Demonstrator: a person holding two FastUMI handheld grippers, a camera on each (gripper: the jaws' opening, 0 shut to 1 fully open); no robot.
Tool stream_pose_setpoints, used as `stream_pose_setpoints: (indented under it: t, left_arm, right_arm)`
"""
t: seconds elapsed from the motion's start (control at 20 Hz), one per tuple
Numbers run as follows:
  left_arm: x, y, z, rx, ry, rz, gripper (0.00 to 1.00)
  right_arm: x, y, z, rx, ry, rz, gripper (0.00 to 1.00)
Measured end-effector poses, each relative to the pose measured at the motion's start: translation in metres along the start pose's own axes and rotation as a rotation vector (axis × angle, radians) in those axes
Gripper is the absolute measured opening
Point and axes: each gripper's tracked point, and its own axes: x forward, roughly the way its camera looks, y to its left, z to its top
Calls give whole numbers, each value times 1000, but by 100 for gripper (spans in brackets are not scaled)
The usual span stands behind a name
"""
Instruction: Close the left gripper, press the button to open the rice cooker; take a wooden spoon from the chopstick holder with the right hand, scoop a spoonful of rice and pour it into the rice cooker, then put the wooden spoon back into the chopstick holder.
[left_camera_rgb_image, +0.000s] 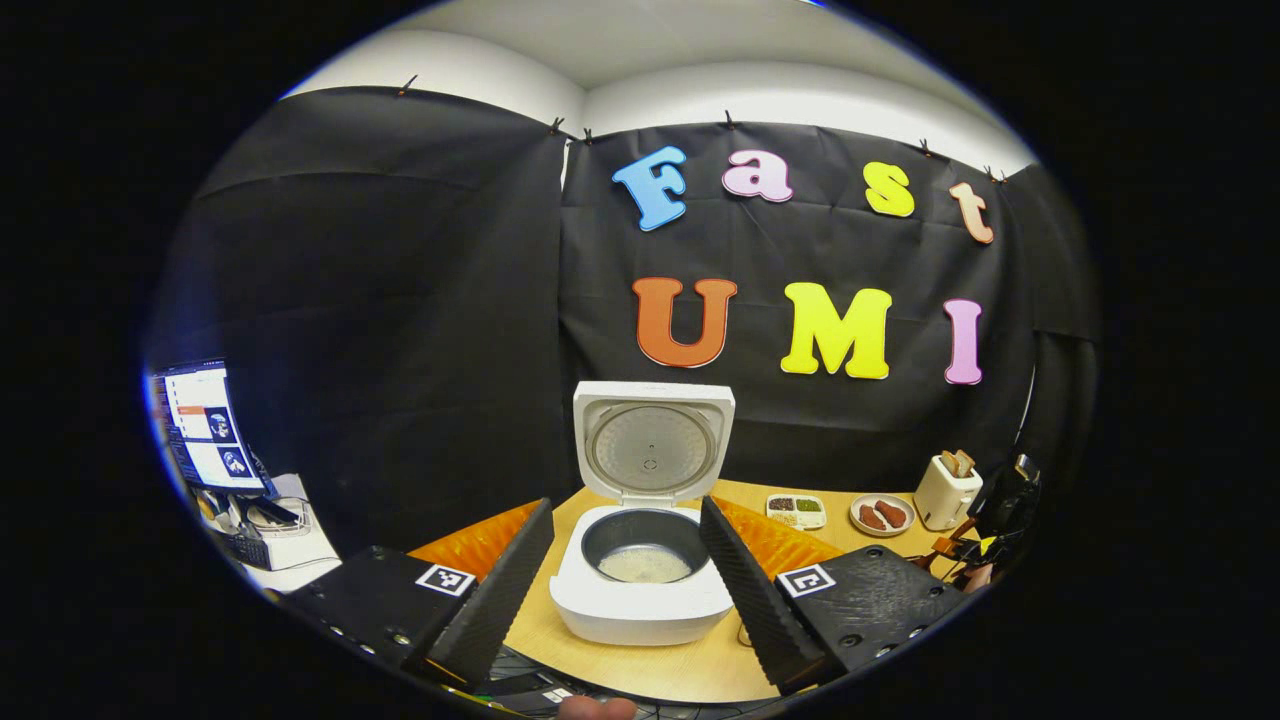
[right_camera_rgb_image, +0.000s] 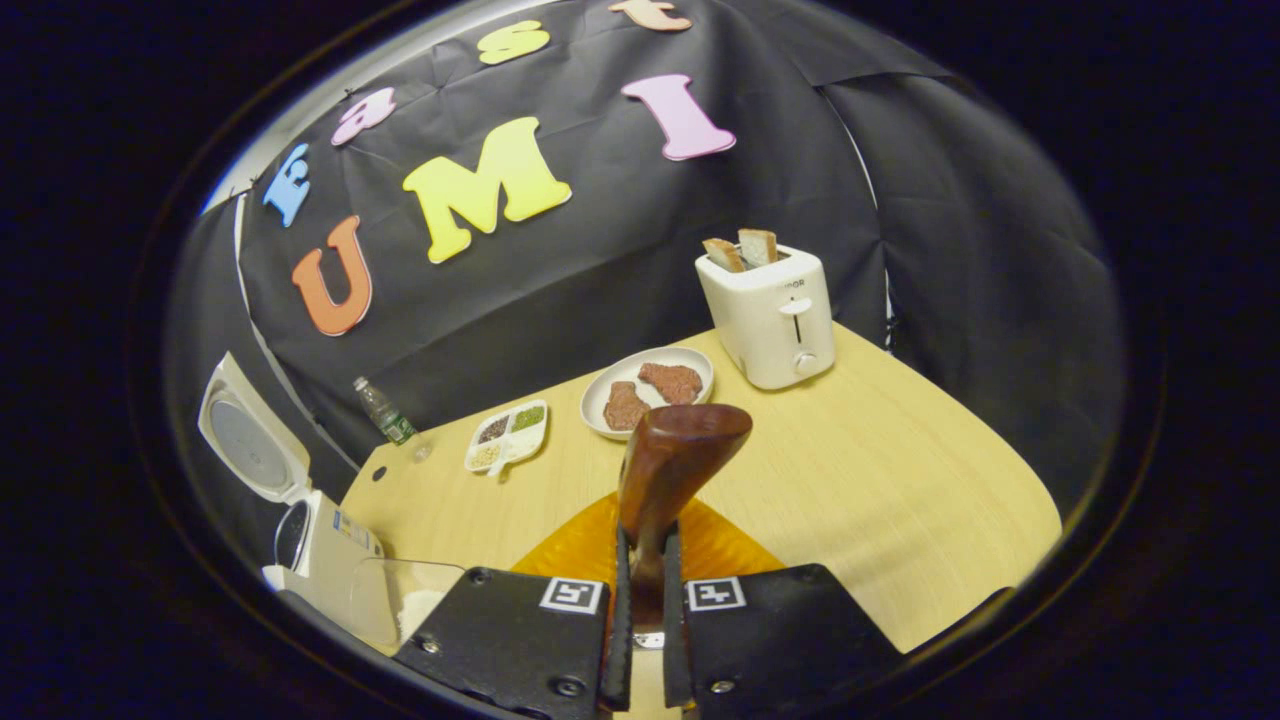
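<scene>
The white rice cooker (left_camera_rgb_image: 640, 600) stands open on the table, its lid (left_camera_rgb_image: 652, 440) upright and a little rice in the dark inner pot (left_camera_rgb_image: 645, 562). My left gripper (left_camera_rgb_image: 625, 590) is open wide in front of it, one finger to each side of the cooker, touching nothing. My right gripper (right_camera_rgb_image: 645, 565) is shut on the handle of a brown wooden spoon (right_camera_rgb_image: 668, 465), whose broad end points forward above the table. The rice cooker (right_camera_rgb_image: 315, 535) lies off to that gripper's left, with a clear container of rice (right_camera_rgb_image: 395, 600) beside it. The right gripper (left_camera_rgb_image: 1005, 500) also shows far right.
On the wooden table (right_camera_rgb_image: 880, 480) stand a white toaster (right_camera_rgb_image: 775, 315) with bread slices, a plate of meat (right_camera_rgb_image: 648, 388), a divided dish of grains (right_camera_rgb_image: 508, 435) and a small bottle (right_camera_rgb_image: 385, 412). An orange mat (right_camera_rgb_image: 590, 545) lies under the spoon. A monitor (left_camera_rgb_image: 205, 425) stands far left.
</scene>
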Motion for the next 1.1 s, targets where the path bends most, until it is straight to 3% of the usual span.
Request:
stream_pose_setpoints:
  t: [0.15, 0.25, 0.3, 0.35, 0.4, 0.45, 0.8, 1.1]
  left_arm:
    - [5, -2, 1, -3, -4, -3, 95]
    - [10, -4, 2, -10, -2, -9, 95]
    - [13, -7, 3, -13, 1, -17, 95]
    - [17, -9, 6, -13, -7, -23, 95]
    - [21, -11, 12, -15, -22, -30, 95]
    - [25, -12, 16, -20, -33, -35, 94]
    - [83, -4, 65, 0, -96, 0, 95]
    - [160, -27, 134, -64, -100, -95, 94]
  right_arm:
    - [-5, 2, 7, 6, -26, 8, 21]
    - [-18, 5, 17, -20, -60, 16, 36]
    - [-20, 5, 22, -36, -74, 9, 55]
    - [-26, 2, 29, -49, -87, -3, 67]
    - [-31, 2, 36, -55, -98, -14, 87]
    - [-39, 0, 47, -59, -122, -30, 91]
    - [-103, 35, 120, -156, -280, -31, 100]
    - [-158, 60, 136, -247, -335, 5, 100]
